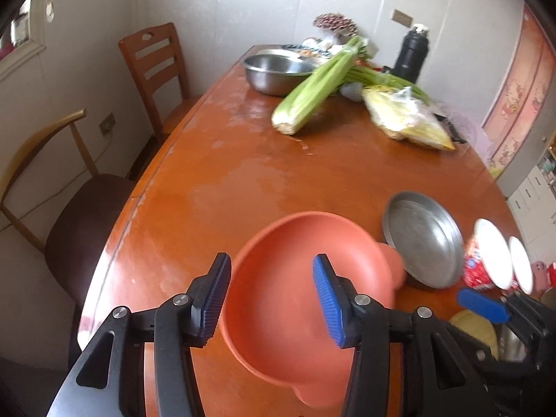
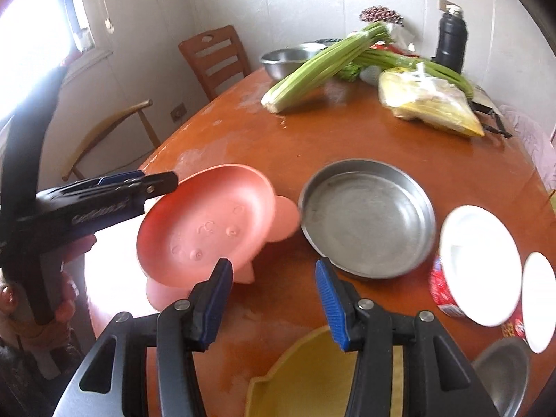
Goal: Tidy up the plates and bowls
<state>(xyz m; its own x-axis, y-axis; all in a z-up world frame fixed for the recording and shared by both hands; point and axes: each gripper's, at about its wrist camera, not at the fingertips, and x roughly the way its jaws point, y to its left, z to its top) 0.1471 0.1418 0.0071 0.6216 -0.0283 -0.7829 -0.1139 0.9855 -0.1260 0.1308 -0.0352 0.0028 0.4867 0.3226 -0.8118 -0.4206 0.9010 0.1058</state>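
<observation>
A pink plastic bowl with round ears (image 1: 299,299) (image 2: 208,226) is tilted near the table's near left edge. My left gripper (image 1: 271,299) is open, its fingers on either side of the bowl's near rim; from the right wrist view it (image 2: 156,182) reaches the bowl's left rim. My right gripper (image 2: 274,299) is open and empty above the table, just over a yellow dish (image 2: 305,378). A round steel pan (image 2: 368,219) (image 1: 424,239) sits to the bowl's right. Two white plates (image 2: 479,264) (image 2: 538,302) lie further right.
Celery (image 2: 323,66), a steel mixing bowl (image 2: 285,59), a yellow plastic bag (image 2: 431,104) and a black flask (image 2: 451,38) stand at the table's far end. A small steel bowl (image 2: 504,371) sits at the near right. Two chairs (image 1: 153,69) (image 1: 52,187) stand left.
</observation>
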